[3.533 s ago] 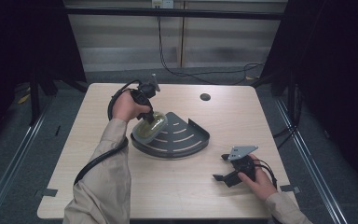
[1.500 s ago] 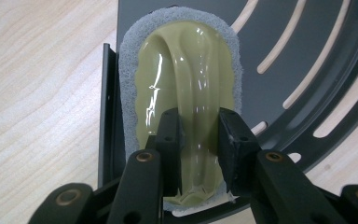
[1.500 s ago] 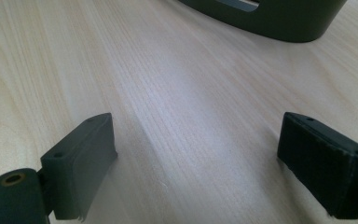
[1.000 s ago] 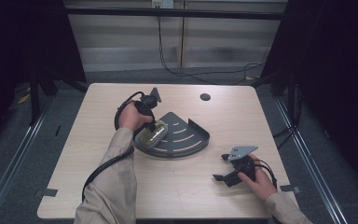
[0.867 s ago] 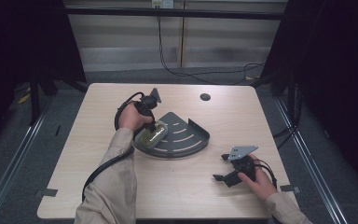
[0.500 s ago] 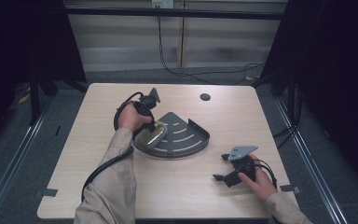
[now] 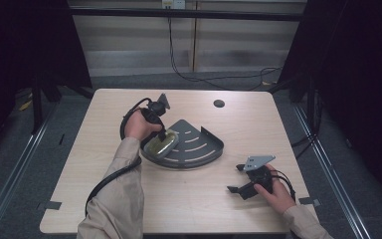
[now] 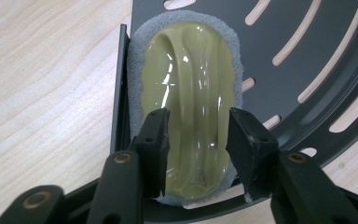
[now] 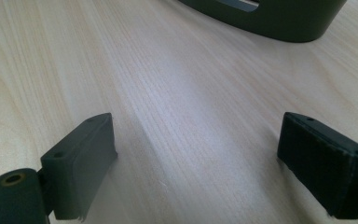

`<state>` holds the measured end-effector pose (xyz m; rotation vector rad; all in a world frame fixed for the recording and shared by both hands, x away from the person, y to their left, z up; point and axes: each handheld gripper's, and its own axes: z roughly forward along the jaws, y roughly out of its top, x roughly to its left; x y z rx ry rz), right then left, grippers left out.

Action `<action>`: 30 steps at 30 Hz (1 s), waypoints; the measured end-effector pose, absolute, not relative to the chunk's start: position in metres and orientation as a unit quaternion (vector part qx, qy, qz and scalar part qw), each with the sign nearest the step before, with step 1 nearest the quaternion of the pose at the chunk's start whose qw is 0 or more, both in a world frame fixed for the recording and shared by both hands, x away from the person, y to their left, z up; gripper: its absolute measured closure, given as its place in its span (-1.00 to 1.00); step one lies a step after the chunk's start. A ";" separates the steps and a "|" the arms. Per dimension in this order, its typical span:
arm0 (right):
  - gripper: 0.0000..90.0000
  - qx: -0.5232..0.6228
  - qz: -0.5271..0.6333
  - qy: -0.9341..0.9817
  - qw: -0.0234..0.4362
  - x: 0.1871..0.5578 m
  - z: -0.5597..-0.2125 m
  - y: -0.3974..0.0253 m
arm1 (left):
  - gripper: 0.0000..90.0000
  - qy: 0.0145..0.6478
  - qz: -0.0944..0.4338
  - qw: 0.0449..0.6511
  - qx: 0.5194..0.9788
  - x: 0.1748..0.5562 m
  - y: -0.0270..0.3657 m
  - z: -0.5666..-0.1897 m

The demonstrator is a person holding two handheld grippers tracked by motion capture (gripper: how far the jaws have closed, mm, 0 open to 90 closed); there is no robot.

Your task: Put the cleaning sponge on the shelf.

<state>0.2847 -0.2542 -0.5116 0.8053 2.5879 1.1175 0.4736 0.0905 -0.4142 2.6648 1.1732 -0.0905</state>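
A scrubber (image 7: 160,144) with a glossy olive-green handle on a grey pad (image 8: 191,84) lies at the left corner of a dark grey quarter-round slotted shelf (image 7: 199,142), against its low side wall. My left gripper (image 7: 163,135) reaches down from the far side and is shut on the handle (image 8: 198,126), one jaw pressing each flank. The shelf's slotted floor (image 8: 298,60) spreads to the right. My right gripper (image 7: 235,178) rests low over the bare wood at the front right, open with nothing between its jaws (image 9: 196,135). The shelf's curved rim (image 9: 270,18) shows beyond it.
A light wooden table (image 7: 104,124) carries everything. A small black round disc (image 7: 219,103) sits near its far edge. Black cables (image 7: 204,79) trail across the floor behind the table. Dark frame posts stand at both sides.
Since 3.5 s ago my left gripper has come down and nearer with the scrubber, which now lies on the shelf. Over the last second hardly anything moved. The right gripper has stayed put.
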 end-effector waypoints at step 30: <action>-0.76 0.274 0.379 0.878 0.104 0.285 -0.512 -0.254 | -0.36 0.429 -0.014 0.142 0.892 0.466 0.111 -0.396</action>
